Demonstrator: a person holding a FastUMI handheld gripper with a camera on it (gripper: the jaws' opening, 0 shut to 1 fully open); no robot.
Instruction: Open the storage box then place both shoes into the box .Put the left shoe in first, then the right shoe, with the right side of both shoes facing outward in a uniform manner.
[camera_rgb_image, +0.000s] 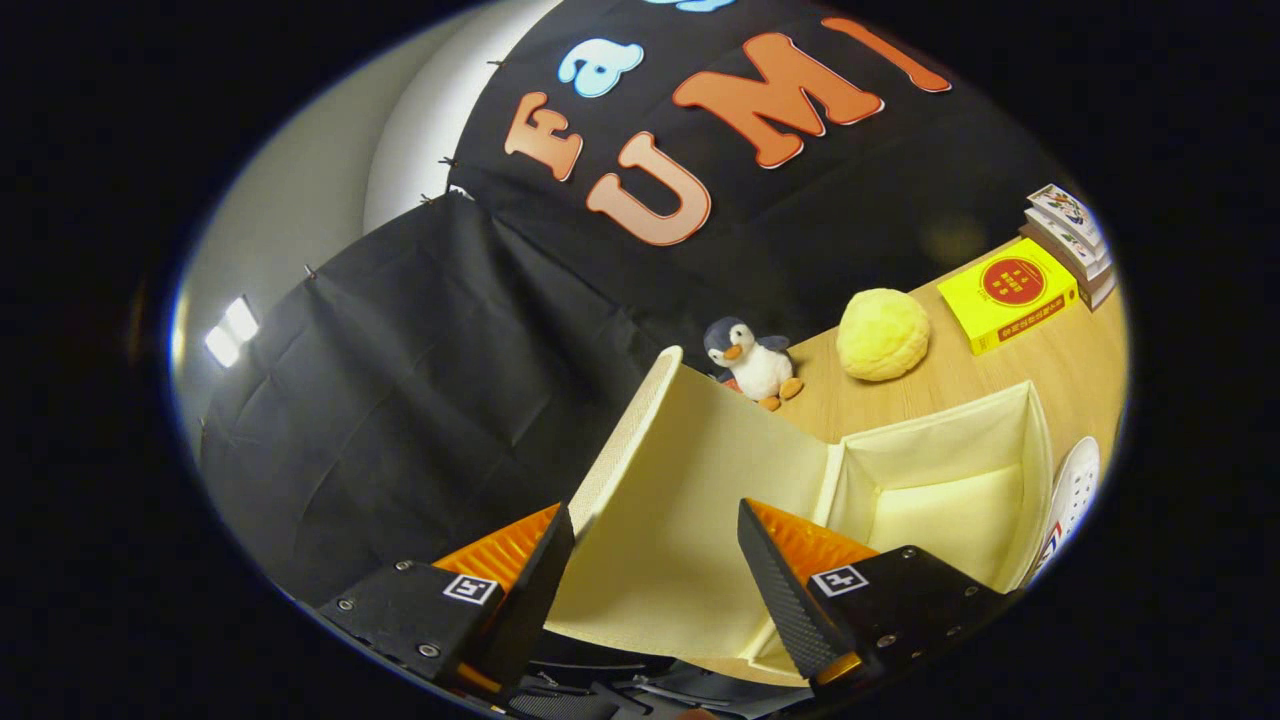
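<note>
In the gripper view, the gripper (655, 545) had its 2 fingers spread wide apart, and the raised lid (680, 500) of the storage box (1035, 470) stood between them. Whether either finger actually touched the lid could not be told; they did not both press on it. The lid was a cream fabric panel, swung up and tilted back from the box's near-left side, with its inner face turned toward the camera.

Just beyond the right finger the storage box lay open on the wooden surface (1070, 350). Its cream lining showed on the walls and the floor, and nothing lay in the part of the interior that could be seen.

1 white shoe (1075, 490) with holes in its upper lay just beside the box's far-right wall, outside it.

Beyond the lid, a small penguin plush (752, 362) stood on the surface. Near it sat a round yellow plush (882, 334), then a yellow book (1010, 295), and past that a short stack of books (1072, 240).
</note>
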